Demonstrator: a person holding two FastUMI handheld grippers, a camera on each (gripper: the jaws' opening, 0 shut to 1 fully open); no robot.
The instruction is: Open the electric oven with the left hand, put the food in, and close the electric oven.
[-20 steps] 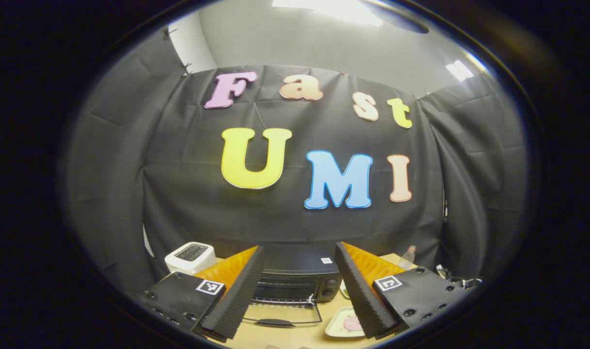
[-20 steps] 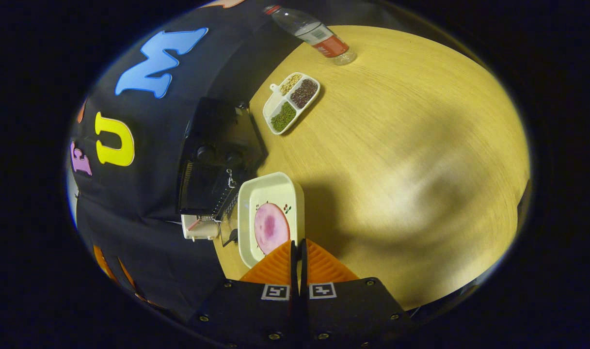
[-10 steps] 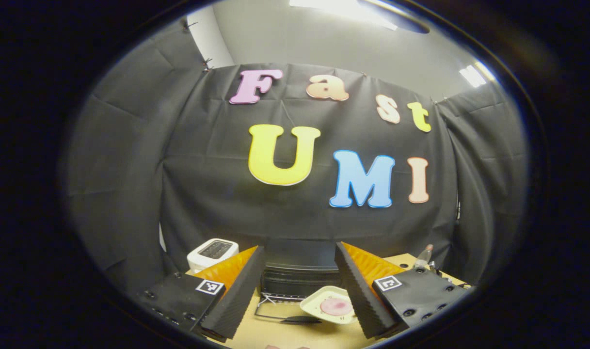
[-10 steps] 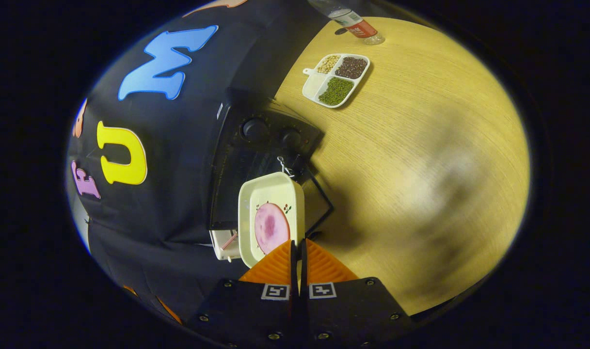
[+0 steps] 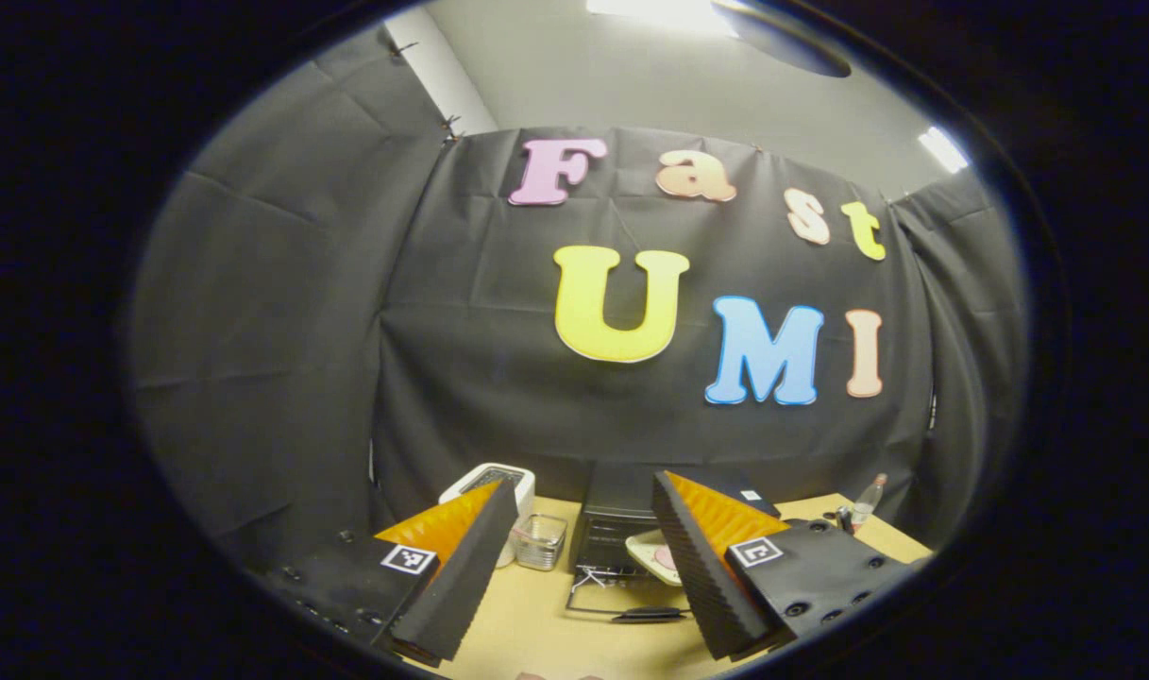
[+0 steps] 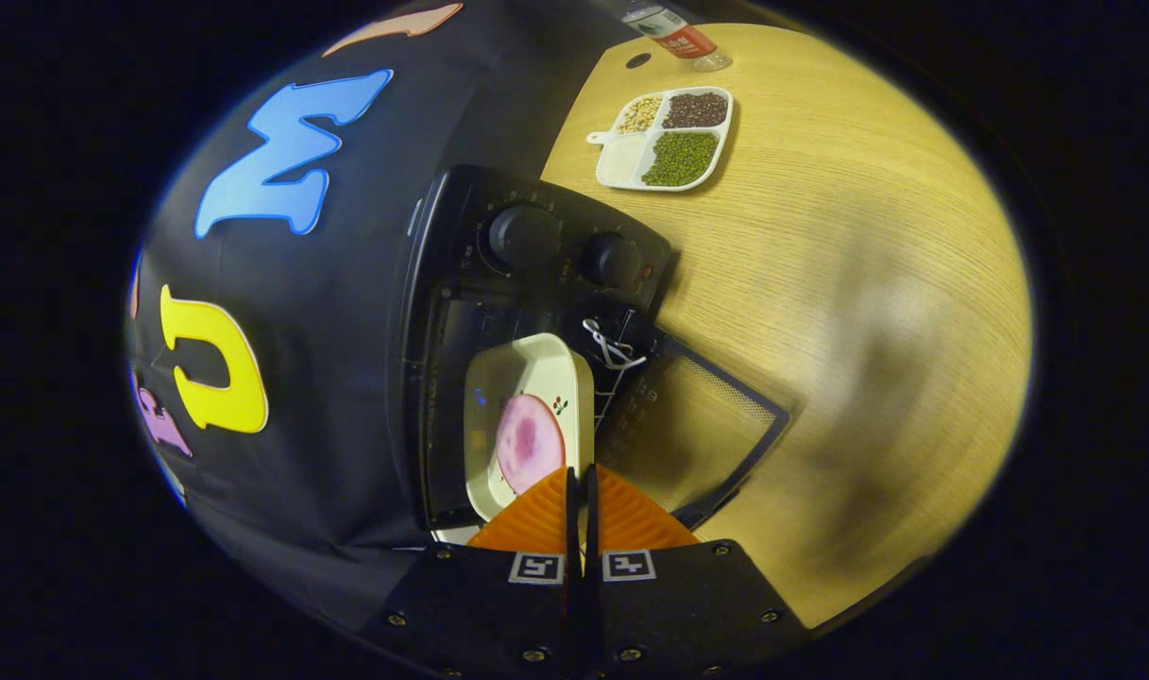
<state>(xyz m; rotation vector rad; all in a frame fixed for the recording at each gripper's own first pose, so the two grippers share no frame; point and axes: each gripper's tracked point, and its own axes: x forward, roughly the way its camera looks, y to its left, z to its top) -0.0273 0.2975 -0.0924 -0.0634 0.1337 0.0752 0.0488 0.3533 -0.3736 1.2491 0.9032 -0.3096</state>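
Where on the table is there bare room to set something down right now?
Bare tabletop lies right of the open oven door and below the divided tray. It is crowded by the oven, where the right gripper holds the dish.

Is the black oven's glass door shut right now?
No. In the right gripper view the black electric oven has its glass door folded down flat toward the wooden table, leaving the cavity open.

One electric oven (image 6: 498,312) with two knobs (image 6: 525,236) and one dish (image 6: 527,425) at its mouth. At one o'clock sit one divided tray (image 6: 668,142) (three filled compartments) and one bottle (image 6: 673,33).
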